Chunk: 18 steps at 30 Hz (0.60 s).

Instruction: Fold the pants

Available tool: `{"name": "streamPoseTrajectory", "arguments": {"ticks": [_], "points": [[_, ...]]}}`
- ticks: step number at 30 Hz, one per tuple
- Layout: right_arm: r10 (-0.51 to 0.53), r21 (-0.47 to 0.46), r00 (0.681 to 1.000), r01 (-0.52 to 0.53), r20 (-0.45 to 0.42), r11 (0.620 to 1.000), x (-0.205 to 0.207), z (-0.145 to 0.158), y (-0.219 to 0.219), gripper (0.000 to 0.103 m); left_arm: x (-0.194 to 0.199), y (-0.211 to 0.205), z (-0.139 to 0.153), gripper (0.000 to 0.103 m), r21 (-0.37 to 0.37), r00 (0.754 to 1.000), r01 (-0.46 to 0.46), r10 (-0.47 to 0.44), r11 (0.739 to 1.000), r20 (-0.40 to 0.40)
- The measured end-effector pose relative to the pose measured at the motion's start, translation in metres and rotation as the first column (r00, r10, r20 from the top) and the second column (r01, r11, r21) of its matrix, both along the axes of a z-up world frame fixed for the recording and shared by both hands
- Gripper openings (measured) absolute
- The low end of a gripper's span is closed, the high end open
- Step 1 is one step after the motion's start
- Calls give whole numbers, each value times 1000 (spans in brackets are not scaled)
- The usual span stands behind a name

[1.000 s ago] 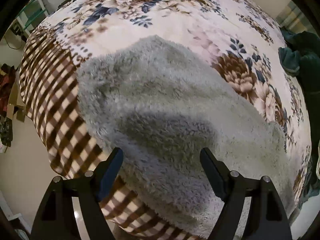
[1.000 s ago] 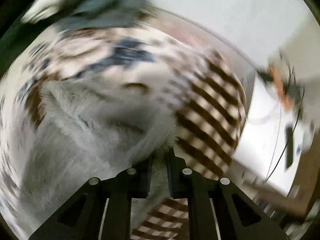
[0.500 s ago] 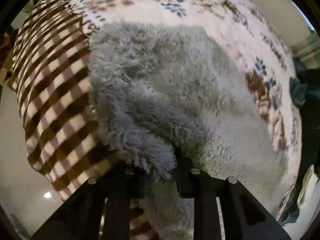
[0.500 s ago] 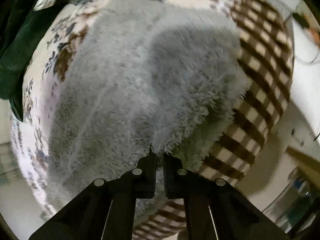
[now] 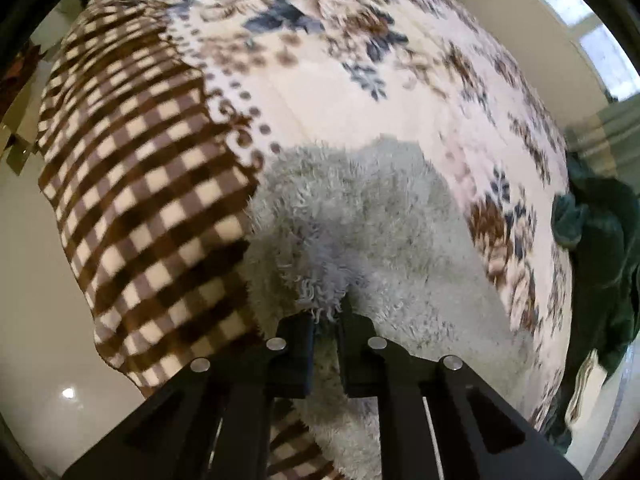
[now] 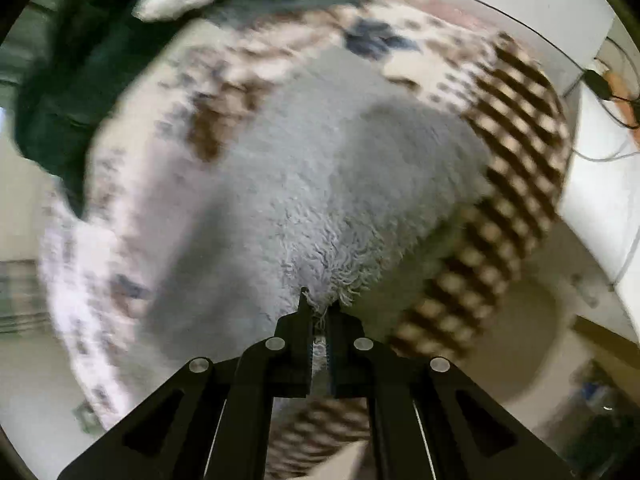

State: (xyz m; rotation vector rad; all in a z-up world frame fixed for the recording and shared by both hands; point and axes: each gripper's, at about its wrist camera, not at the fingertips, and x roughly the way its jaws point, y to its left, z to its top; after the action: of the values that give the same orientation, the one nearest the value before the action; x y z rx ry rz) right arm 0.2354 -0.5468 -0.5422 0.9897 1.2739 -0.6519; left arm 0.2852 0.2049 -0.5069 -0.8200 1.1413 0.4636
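The fluffy grey pants [image 5: 372, 216] lie on a bed with a floral and brown-checked blanket [image 5: 320, 80]. My left gripper [image 5: 326, 312] is shut on a tuft of the pants' near edge and holds it lifted over the rest of the garment. In the right wrist view the pants [image 6: 320, 184] fill the middle, blurred by motion. My right gripper [image 6: 319, 312] is shut on another part of the pants' near edge, fleece showing between its jaws.
Dark green clothing [image 5: 600, 248] is piled at the bed's right side, also seen in the right wrist view [image 6: 80, 80]. The checked blanket border [image 5: 140, 200] hangs over the bed edge above a glossy floor [image 5: 40, 320]. A white table with cables [image 6: 608, 120] stands beside the bed.
My left gripper went from open over the pants to shut on their edge, then lifted it forward over the garment. My right gripper stayed shut on the pants and moved with them.
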Motion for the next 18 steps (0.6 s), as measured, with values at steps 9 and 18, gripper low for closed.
{"name": "streamPoseTrajectory", "arguments": {"ticks": [9, 18], "points": [[-6, 210, 999, 13, -37, 978, -11, -54, 48, 40, 8, -22, -3, 70, 18, 998, 63, -63, 998, -22], [150, 359, 989, -138, -5, 923, 44, -102, 181, 36, 23, -5, -23, 21, 41, 996, 79, -77, 996, -39]]}}
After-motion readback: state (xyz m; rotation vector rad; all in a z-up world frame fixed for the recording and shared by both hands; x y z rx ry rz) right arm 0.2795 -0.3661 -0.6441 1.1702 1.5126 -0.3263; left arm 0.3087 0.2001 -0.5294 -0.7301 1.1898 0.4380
